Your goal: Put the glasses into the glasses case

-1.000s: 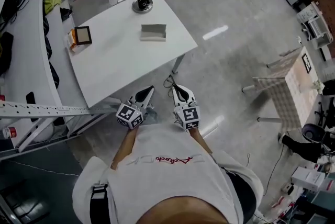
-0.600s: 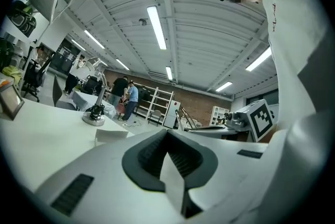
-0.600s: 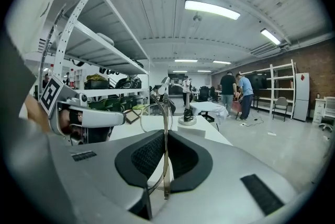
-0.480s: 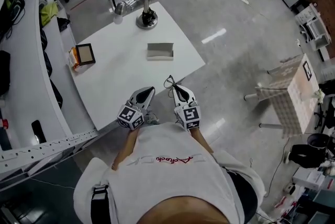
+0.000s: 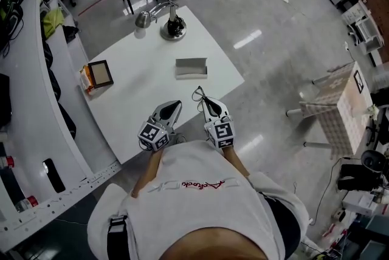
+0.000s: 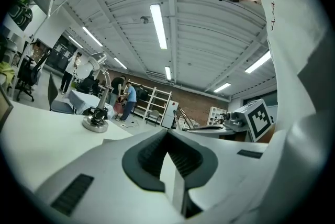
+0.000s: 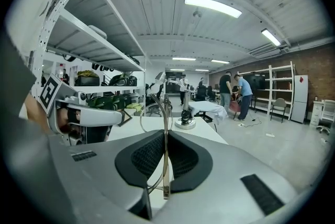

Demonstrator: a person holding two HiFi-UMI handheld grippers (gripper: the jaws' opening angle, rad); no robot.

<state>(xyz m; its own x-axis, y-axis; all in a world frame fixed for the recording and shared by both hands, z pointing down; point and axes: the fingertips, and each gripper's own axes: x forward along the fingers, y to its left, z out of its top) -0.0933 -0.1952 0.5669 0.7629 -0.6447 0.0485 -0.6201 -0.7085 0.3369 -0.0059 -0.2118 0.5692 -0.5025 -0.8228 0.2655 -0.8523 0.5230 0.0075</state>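
Right gripper [image 7: 166,133]: I clamp the glasses [image 7: 165,165] by one thin temple.
Left gripper [image 6: 168,132]: jaws pressed together, nothing between them.
Glasses case [image 5: 191,68]: on the table [image 5: 134,107], well ahead.
Handling: light, wiry, probably fragile; hold the temple gently, never the lenses.

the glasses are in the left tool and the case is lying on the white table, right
No: the right gripper view shows the glasses clamped in the right tool, not the left tool, which is shut on nothing. The case does lie on the white table.
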